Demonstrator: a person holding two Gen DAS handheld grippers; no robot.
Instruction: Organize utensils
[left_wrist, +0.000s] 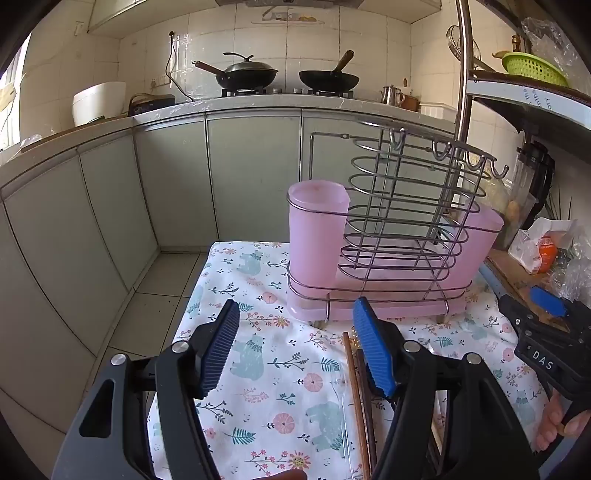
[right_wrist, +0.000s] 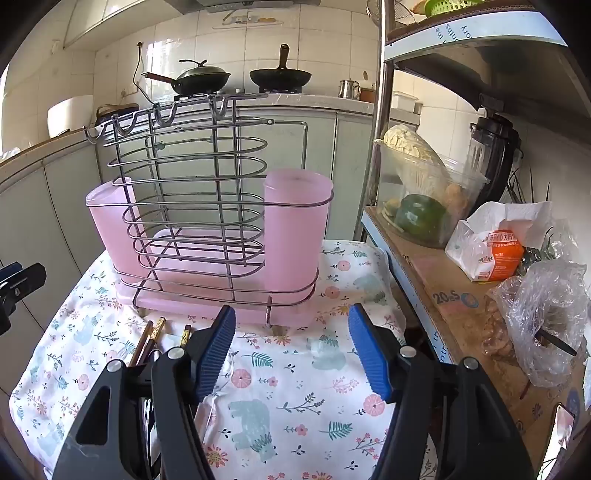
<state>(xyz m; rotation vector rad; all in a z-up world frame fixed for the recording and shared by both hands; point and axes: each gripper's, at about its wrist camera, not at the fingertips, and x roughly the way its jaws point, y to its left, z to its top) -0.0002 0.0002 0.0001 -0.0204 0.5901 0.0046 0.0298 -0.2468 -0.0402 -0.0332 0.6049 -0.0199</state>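
Both the left gripper (left_wrist: 295, 350) and right gripper (right_wrist: 291, 350) hovered wide open and empty. The chopsticks (left_wrist: 356, 391) lay near the tabletop's (left_wrist: 258, 369) front edge, before the utensil rack (left_wrist: 388, 236); a careless pinch could roll them off.

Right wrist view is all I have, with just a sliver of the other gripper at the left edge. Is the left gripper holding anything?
Observer: No. The left gripper has its jaws wide open, with nothing between them.
Operator: Where do the chopsticks run?
Observer: The chopsticks lie on the cloth, pointing toward the rack and passing under that gripper's right finger.
Operator: Anything else beside them?
Observer: A clear plastic utensil, maybe a spoon, lies just left of them.
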